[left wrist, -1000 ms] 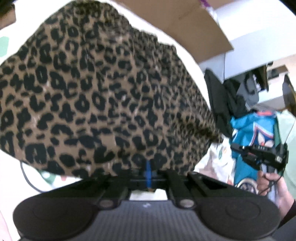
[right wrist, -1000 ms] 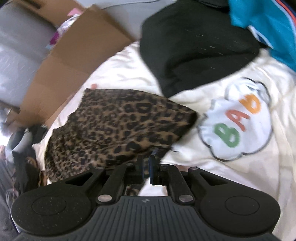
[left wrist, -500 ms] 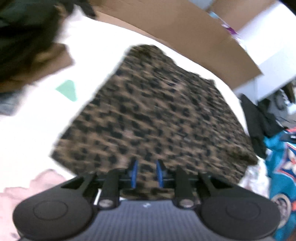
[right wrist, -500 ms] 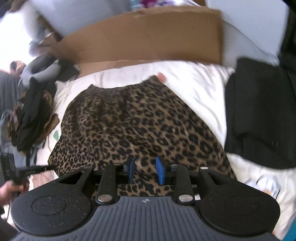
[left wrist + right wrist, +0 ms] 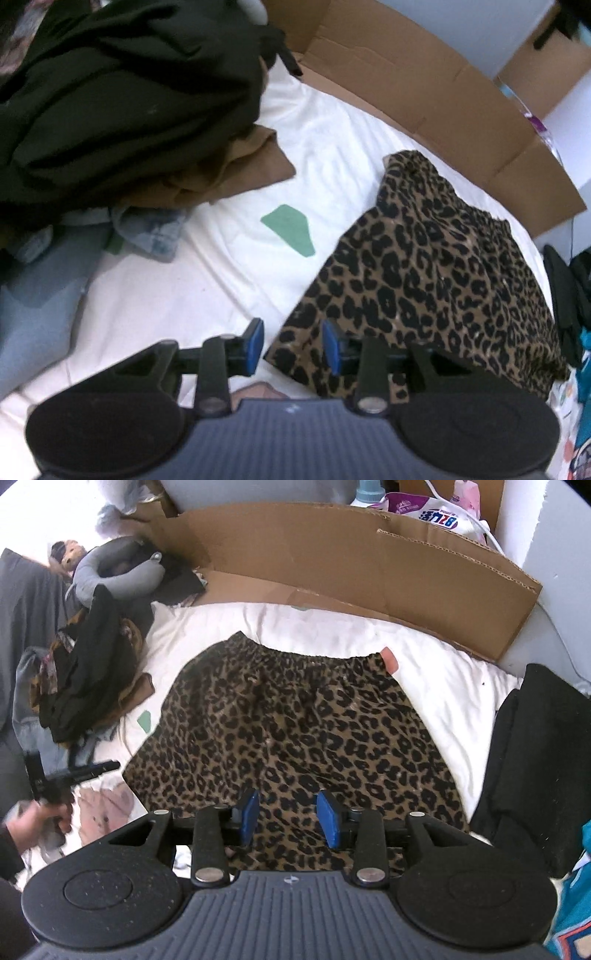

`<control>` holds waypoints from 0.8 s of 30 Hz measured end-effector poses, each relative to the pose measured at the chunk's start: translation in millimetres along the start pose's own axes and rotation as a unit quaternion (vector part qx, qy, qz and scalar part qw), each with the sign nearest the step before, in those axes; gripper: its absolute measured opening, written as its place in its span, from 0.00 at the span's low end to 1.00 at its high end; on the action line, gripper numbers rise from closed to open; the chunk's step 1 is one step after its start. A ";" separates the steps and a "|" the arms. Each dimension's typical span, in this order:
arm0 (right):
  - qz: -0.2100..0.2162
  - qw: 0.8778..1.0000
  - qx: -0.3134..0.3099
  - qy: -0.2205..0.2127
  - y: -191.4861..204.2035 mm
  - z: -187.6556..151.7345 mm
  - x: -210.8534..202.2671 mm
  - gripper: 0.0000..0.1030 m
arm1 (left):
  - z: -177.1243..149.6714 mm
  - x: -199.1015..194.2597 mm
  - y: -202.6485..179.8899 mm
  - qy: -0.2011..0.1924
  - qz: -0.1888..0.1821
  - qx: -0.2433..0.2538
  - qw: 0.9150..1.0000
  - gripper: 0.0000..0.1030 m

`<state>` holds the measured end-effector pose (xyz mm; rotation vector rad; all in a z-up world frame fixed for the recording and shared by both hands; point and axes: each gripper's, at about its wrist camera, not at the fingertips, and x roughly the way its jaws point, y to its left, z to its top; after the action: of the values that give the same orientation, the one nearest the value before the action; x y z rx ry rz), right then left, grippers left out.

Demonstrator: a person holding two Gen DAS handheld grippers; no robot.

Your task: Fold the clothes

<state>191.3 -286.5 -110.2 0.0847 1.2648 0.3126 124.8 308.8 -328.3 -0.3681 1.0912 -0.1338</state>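
Note:
A leopard-print skirt (image 5: 295, 723) lies spread flat on the white bedsheet (image 5: 436, 664), with its elastic waistband at the far side. In the left wrist view the skirt (image 5: 436, 277) fills the right half. My left gripper (image 5: 293, 345) hovers over the skirt's near left corner. Its jaws are opening and the blue pads do not touch the cloth. My right gripper (image 5: 288, 818) hangs above the near hem, its jaws also opening, with nothing pinched between them. A hand (image 5: 33, 818) holding the left gripper shows at the left edge of the right wrist view.
A pile of black clothes (image 5: 122, 92) with a brown garment (image 5: 236, 177) and denim (image 5: 155, 232) lies to the left. Cardboard (image 5: 369, 572) stands behind the bed. A black garment (image 5: 535, 768) and a teal one (image 5: 576, 904) lie on the right.
Both grippers were shut on the skirt's edge and have since opened and let it go. Both have pulled back, and the skirt now lies flat on the sheet.

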 end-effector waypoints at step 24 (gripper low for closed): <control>0.022 0.964 0.241 -0.108 33.3 -130.2 100.9 0.41 | -23.6 28.6 41.2 0.000 -0.111 -0.131 0.985 0.35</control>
<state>88.7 -240.9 -235.2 0.5494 1.0994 0.0242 114.1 333.7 -376.7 -0.7269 1.0675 -0.1882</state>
